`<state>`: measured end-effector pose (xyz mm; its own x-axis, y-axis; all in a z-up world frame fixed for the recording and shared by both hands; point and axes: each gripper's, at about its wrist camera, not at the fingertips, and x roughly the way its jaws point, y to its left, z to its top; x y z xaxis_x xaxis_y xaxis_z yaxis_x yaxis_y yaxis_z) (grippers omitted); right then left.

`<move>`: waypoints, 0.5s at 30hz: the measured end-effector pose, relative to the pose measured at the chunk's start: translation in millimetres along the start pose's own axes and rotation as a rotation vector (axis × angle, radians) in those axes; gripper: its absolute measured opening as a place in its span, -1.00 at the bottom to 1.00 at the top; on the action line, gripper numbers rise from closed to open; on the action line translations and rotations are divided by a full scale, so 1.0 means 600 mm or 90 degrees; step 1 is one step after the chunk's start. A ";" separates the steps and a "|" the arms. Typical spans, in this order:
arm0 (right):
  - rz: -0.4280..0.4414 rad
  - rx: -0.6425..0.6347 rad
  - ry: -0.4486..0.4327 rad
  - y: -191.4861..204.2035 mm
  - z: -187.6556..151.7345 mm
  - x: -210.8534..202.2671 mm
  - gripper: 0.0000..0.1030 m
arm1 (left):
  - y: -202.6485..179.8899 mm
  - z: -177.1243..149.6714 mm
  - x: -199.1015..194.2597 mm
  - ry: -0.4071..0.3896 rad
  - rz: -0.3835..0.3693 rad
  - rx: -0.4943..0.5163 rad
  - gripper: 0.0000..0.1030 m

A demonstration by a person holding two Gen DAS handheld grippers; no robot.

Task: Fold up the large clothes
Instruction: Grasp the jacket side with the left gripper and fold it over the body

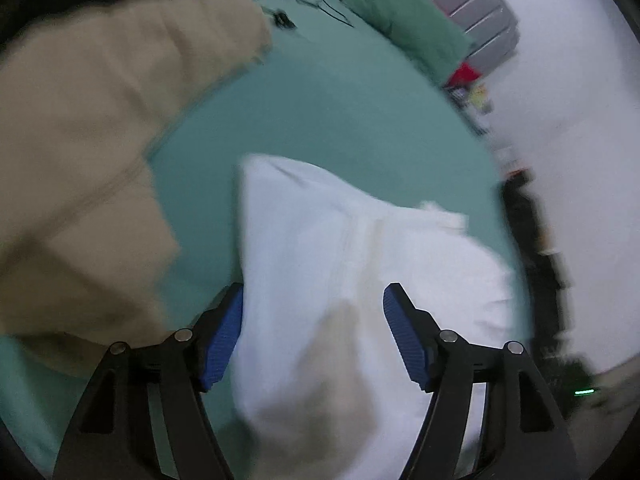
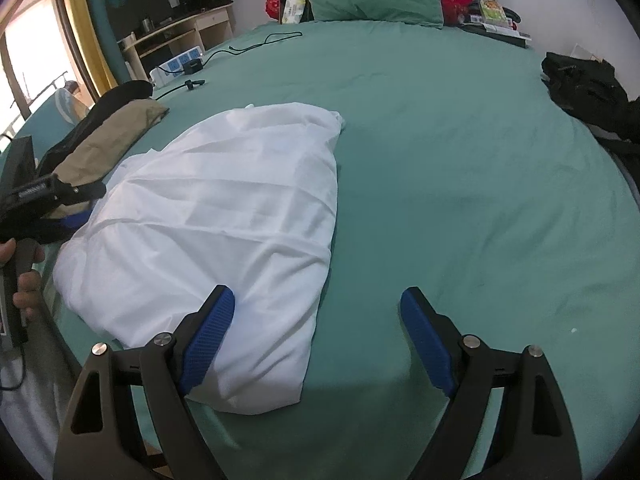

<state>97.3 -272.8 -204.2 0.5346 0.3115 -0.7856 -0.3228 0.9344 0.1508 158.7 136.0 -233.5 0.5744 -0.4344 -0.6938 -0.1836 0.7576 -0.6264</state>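
No text can be read for certain. In the right wrist view, the other gripper's black body (image 2: 34, 192) at the left edge carries a short line of pale lettering, too small and blurred to make out. At the head of the bed, a pale packet (image 2: 294, 10) and a colourful box (image 2: 494, 10) bear printing, but no letters or numbers can be told. The left wrist view is smeared by motion blur; the printed packs there show only patches of colour.
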 end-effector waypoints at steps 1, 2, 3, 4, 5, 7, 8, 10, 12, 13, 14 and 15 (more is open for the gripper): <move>0.000 0.004 0.000 -0.001 -0.001 0.002 0.69 | -0.001 -0.004 0.008 0.024 -0.052 -0.009 0.40; 0.000 0.005 0.001 -0.001 -0.001 0.003 0.70 | -0.009 -0.010 0.016 0.045 -0.077 0.006 0.40; 0.001 0.008 0.002 -0.002 -0.001 0.004 0.71 | -0.024 -0.018 0.024 0.068 -0.093 0.033 0.40; 0.003 0.013 0.003 -0.003 -0.001 0.005 0.71 | -0.040 -0.027 0.032 0.088 -0.100 0.064 0.40; 0.004 0.016 0.004 -0.006 -0.001 0.005 0.71 | -0.056 -0.035 0.039 0.107 -0.107 0.090 0.40; 0.005 0.020 0.006 -0.007 -0.002 0.005 0.71 | -0.080 -0.047 0.053 0.132 -0.123 0.118 0.41; 0.005 0.022 0.007 -0.007 -0.003 0.005 0.71 | -0.085 -0.049 0.057 0.136 -0.124 0.122 0.53; 0.007 0.027 0.009 -0.008 -0.004 0.004 0.71 | -0.096 -0.048 0.066 0.132 -0.118 0.123 0.60; 0.008 0.032 0.012 -0.009 -0.002 0.003 0.71 | -0.102 -0.042 0.070 0.127 -0.104 0.120 0.60; 0.011 0.038 0.013 -0.010 0.001 0.000 0.71 | -0.106 -0.038 0.071 0.121 -0.091 0.125 0.60; 0.014 0.042 0.012 -0.013 0.002 -0.002 0.71 | -0.111 -0.036 0.072 0.116 -0.080 0.133 0.60; 0.019 0.049 0.005 -0.016 0.007 -0.007 0.71 | -0.117 -0.036 0.069 0.105 -0.058 0.149 0.60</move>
<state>101.6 -282.3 -200.0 0.5194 0.3381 -0.7848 -0.2774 0.9354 0.2194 178.4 54.2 -225.7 0.4397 -0.5645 -0.6986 0.0627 0.7952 -0.6031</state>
